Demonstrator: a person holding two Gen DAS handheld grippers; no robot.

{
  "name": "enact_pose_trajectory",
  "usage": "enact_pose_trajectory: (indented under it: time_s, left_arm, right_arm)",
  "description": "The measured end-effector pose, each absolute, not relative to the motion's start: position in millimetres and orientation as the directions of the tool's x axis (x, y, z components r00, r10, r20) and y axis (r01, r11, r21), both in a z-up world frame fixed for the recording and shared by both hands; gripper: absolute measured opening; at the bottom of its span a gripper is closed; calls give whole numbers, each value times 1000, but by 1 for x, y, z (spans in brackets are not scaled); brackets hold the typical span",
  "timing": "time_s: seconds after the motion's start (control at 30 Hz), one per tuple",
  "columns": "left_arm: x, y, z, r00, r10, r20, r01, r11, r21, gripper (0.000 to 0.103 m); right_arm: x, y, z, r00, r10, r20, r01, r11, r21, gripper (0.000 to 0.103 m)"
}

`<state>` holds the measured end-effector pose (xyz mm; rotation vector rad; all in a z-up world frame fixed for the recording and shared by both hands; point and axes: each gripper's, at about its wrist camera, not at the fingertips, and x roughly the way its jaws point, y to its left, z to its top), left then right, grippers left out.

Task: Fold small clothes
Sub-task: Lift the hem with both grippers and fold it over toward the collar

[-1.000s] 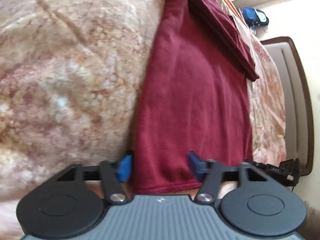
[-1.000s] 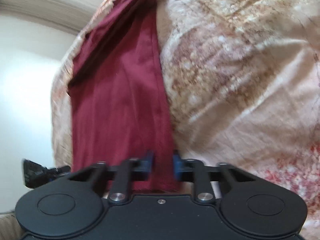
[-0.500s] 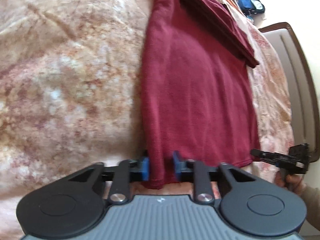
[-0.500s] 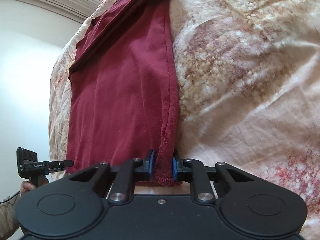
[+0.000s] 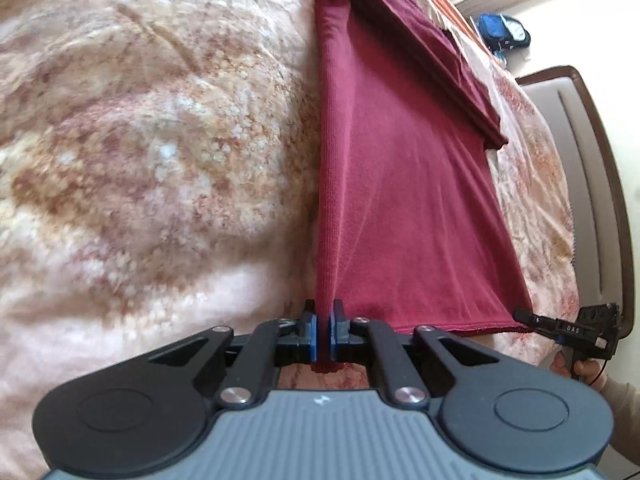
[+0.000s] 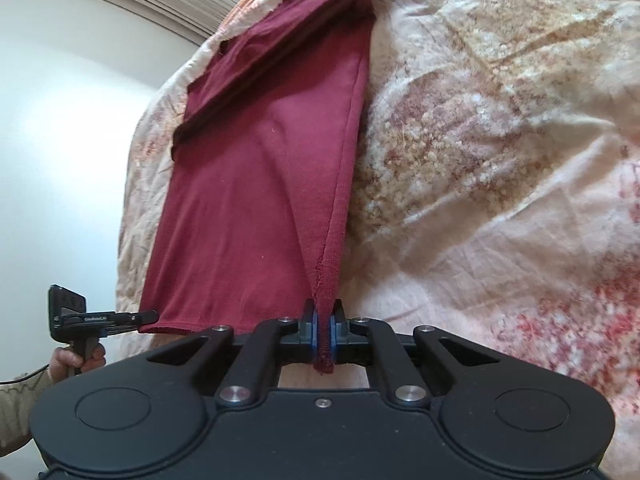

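A maroon knit garment (image 5: 404, 184) lies stretched lengthwise over the patterned bedspread, and its near hem is lifted taut off the surface, both near corners pulled up into tight pinched points. Long creases fan back from each raised corner across the flat panel. Farther along, a folded strip of the same cloth (image 6: 276, 44) lies diagonally across it, one layer doubled over another, its raw edge showing.

Both wrist cams sit low and close at the maroon garment's (image 5: 408, 208) hem corners, looking along it.
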<state>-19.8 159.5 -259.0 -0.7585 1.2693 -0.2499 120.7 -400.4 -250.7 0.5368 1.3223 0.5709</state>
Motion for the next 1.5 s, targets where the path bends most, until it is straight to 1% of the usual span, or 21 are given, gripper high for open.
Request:
enact_pose_trajectory:
  time_s: [0.1, 0.2, 0.3, 0.4, 0.6, 0.73, 0.9, 1.07, 1.2, 1.3, 1.5]
  left_arm:
    - [-21, 168, -261, 313, -569, -761, -245, 725, -643, 5]
    - [-20, 172, -269, 291, -577, -764, -262, 720, -643, 5]
    - [-9, 171, -267, 313, -584, -749, -266, 703, -659, 5]
    - [1, 180, -250, 383, -604, -699, -248, 661, -708, 5]
    - [45, 210, -207, 556, -595, -580, -190, 588, -786, 6]
    - [97, 219, -192, 604, -560, -567, -176, 600, -780, 6]
    - [167, 218, -186, 636, -537, -555, -160, 612, -775, 6]
    - [230, 220, -182, 657, -522, -545, -164, 606, -778, 6]
    - [276, 220, -186, 660, -498, -563, -180, 622, -762, 6]
    - [308, 218, -196, 660, -492, -568, -187, 624, -759, 6]
    - [353, 217, -224, 654, -476, -588, -235, 611, -756, 6]
  right_arm:
    - [122, -407, -246, 154, 678, -719, -82, 734, 674, 5]
    - [126, -408, -254, 134, 665, -734, -65, 745, 663, 5]
    - [130, -405, -260, 129, 678, -723, -52, 733, 678, 5]
    - [142, -404, -249, 168, 713, -681, -64, 697, 714, 5]
    - [193, -410, -210, 319, 758, -569, -97, 623, 776, 5]
    - [237, -408, -196, 377, 784, -492, -118, 568, 815, 5]
    - [298, -397, -191, 426, 791, -439, -142, 537, 831, 5]
    - [358, -389, -195, 467, 772, -432, -135, 545, 828, 5]
    - [406, -382, -208, 484, 753, -446, -111, 558, 822, 5]
    - [440, -376, -219, 481, 737, -474, -96, 582, 807, 5]
    - [492, -363, -250, 477, 723, -500, -55, 592, 804, 5]
